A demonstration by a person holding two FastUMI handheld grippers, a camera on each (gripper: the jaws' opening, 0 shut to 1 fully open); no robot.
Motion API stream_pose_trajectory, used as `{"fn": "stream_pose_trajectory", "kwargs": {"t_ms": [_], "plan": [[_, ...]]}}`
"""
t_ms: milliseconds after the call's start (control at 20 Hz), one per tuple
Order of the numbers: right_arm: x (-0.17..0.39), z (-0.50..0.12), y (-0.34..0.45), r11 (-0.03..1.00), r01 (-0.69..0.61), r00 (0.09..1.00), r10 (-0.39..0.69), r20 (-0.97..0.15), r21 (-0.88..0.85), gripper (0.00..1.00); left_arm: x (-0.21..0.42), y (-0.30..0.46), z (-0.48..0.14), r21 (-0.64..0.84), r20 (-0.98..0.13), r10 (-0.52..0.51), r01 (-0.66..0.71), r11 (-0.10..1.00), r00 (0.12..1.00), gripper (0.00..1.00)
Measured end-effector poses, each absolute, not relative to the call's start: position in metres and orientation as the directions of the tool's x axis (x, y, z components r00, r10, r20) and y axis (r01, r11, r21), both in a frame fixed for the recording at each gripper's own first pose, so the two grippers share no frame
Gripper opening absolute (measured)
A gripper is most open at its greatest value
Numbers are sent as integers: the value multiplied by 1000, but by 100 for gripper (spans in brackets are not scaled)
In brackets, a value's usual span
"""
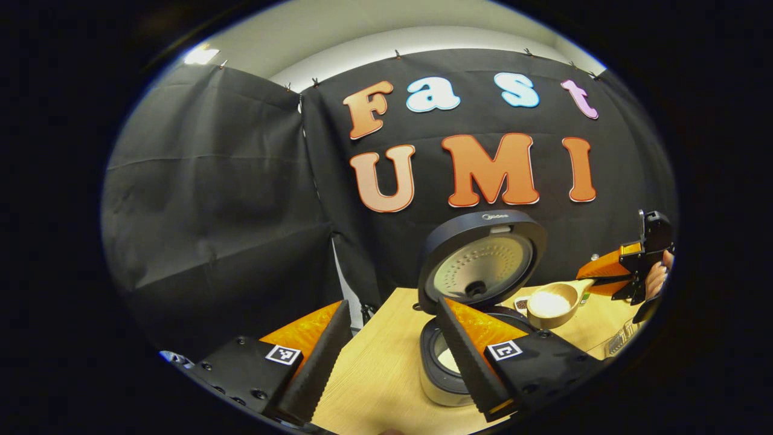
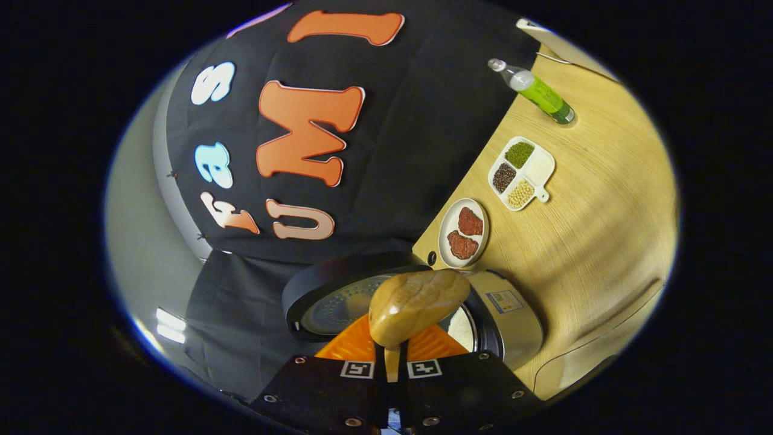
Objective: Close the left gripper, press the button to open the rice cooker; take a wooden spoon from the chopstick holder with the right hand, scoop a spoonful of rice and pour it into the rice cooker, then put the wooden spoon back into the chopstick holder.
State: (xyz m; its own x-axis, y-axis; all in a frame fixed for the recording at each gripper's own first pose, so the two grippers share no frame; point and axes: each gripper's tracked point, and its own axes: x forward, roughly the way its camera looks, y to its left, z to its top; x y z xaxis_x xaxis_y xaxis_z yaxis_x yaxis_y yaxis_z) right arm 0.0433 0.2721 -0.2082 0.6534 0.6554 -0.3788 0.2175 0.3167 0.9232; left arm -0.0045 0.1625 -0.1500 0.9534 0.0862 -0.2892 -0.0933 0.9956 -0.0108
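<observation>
The rice cooker (image 1: 444, 368) stands on the wooden table with its lid (image 1: 480, 260) up; some white rice lies in the pot. My left gripper (image 1: 392, 303) is open just in front of it, nothing between its fingers. A wooden spoon (image 1: 551, 304) heaped with white rice hangs over the cooker's far right rim. My right gripper (image 1: 595, 279) holds the spoon's handle, a hand behind it. In the right gripper view the right gripper (image 2: 391, 341) is shut on the handle, the spoon's (image 2: 416, 305) rounded back covers part of the open cooker (image 2: 510, 323), and that view is rolled sideways.
Beyond the cooker lie a plate of red meat (image 2: 464, 232), a divided white dish of beans (image 2: 520, 172) and a green bottle (image 2: 540, 93) on its side. A see-through container (image 1: 619, 343) stands at the table's right edge. The black cloth wall runs close behind the cooker.
</observation>
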Motion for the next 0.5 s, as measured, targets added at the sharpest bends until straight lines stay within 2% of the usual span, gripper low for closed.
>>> {"fn": "stream_pose_trajectory", "kwargs": {"t_ms": [300,500], "plan": [[62,-206,295,586,64,660,583,-474,808,6,-14,188,-159,-5,-305,141,-149,989,942,88],[71,-202,303,678,-13,677,547,-492,735,6,-15,199,-163,-3,-312,169,-179,984,935,89]]}}
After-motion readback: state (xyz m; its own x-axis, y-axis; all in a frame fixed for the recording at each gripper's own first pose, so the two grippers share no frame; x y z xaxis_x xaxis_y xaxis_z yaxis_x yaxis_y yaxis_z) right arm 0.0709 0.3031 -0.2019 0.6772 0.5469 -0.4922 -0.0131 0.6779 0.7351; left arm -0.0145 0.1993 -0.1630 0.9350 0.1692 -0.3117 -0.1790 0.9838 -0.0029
